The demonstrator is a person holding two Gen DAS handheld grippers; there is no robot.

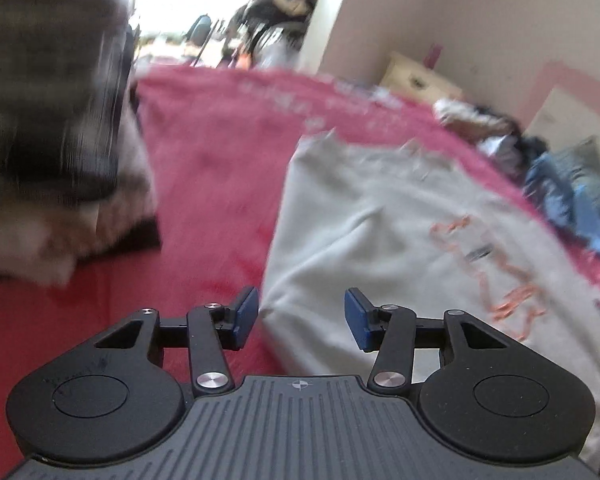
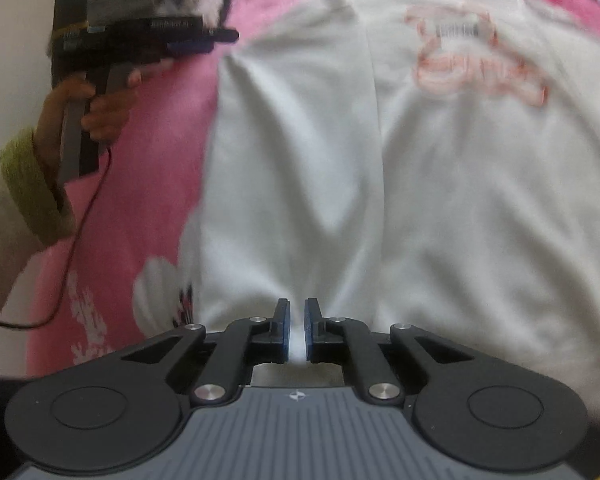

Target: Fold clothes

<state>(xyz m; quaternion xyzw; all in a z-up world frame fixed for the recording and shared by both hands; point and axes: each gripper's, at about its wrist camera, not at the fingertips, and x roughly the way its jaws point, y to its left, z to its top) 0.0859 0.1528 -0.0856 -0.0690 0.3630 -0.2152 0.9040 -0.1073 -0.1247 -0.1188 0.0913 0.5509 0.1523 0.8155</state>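
Left wrist view: left gripper (image 1: 301, 316) at bottom centre, jaws spread, nothing between the blue pads (image 1: 247, 312). It hangs over the edge where the white garment (image 1: 400, 232) meets the pink blanket (image 1: 220, 152). Garment fills the centre and right of the frame, lying on the blanket; orange print (image 1: 496, 276) at right. Upper left: blurred pile of grey and dark fabric (image 1: 52, 120). Far right: heap of blue and dark clothes (image 1: 560, 184) against the wall. Frame is motion-blurred.

Right wrist view: right gripper (image 2: 297, 330) at bottom centre, jaws pressed nearly together, pinching a fold of the white garment (image 2: 380, 184); a thin strip of white cloth shows between the pads. Creases run from the pinch point up into the cloth. Garment spans centre and right of the frame over the blanket (image 2: 148, 184); orange print (image 2: 476, 60) at upper right. Upper left: the left gripper (image 2: 216, 36) seen side-on, held by a hand (image 2: 100, 108) on its grip, green-cuffed sleeve (image 2: 32, 188) at left edge, thin cable (image 2: 88, 208) hanging below. From this side I cannot tell its jaw spacing.
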